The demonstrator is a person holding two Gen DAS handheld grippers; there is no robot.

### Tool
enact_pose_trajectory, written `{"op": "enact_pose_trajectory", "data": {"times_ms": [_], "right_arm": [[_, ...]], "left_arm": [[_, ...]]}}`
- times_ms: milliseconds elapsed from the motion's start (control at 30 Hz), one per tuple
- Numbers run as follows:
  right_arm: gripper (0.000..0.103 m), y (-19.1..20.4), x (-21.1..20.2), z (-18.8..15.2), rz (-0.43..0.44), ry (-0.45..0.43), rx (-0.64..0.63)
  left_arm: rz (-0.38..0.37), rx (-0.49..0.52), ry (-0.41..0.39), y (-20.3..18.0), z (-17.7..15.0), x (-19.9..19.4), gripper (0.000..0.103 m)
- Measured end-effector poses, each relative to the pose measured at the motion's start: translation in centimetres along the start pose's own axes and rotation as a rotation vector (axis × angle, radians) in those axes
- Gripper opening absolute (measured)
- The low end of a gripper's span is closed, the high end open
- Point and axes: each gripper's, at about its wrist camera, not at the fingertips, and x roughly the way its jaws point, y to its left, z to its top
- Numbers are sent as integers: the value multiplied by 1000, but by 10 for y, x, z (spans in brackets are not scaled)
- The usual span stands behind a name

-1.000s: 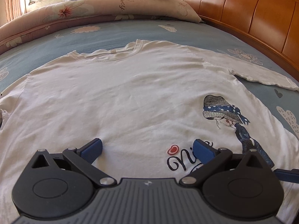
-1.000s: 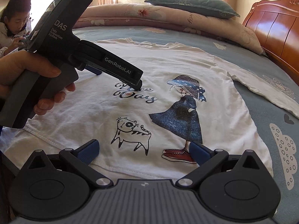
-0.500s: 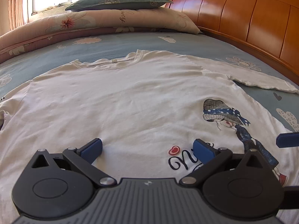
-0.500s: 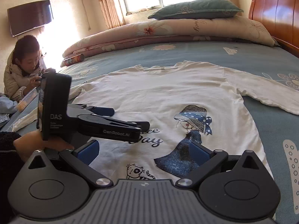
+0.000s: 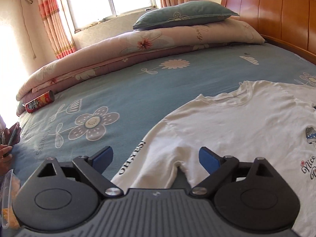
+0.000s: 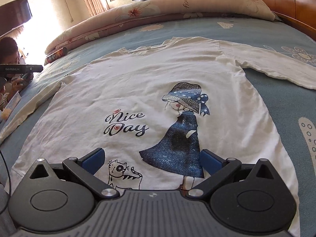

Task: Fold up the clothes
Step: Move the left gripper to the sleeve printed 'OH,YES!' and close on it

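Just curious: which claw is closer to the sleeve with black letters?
Left. The left claw hangs open right at that sleeve; the right claw is over the shirt's hem.

The left gripper (image 5: pixel 156 157) has swung from over the shirt's (image 5: pixel 237 130) chest to its left sleeve (image 5: pixel 150 164), off the right camera's centre

The white shirt (image 6: pixel 150 83) carries "Nice Day" in looping black script on its front, beside a printed girl in a hat. Its left sleeve (image 5: pixel 138 164) bears black block letters reading "OH,YES!". The blue bedsheet (image 5: pixel 138 90) has a word printed by a flower that seems to read "FLOWERS". The folded quilt (image 6: pixel 185 0) shows cursive writing, too small to read. The left gripper (image 6: pixel 25 68), at the right wrist view's edge, is marked "GenRobot.AI". A red can (image 5: pixel 39 101) has an unreadable label.
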Motion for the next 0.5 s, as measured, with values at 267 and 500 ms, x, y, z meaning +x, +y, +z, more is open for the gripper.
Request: {"op": "enact_pose_trajectory", "data": {"times_ms": [267,500], "right_arm": [[103,2,8,2,-8,-32,-39],[103,10,16,0,-55,-51,-112]], "left_arm": [[-68,-164,128,100,-31,50,25],[-184,-160,155,113,-60,78,27]]}}
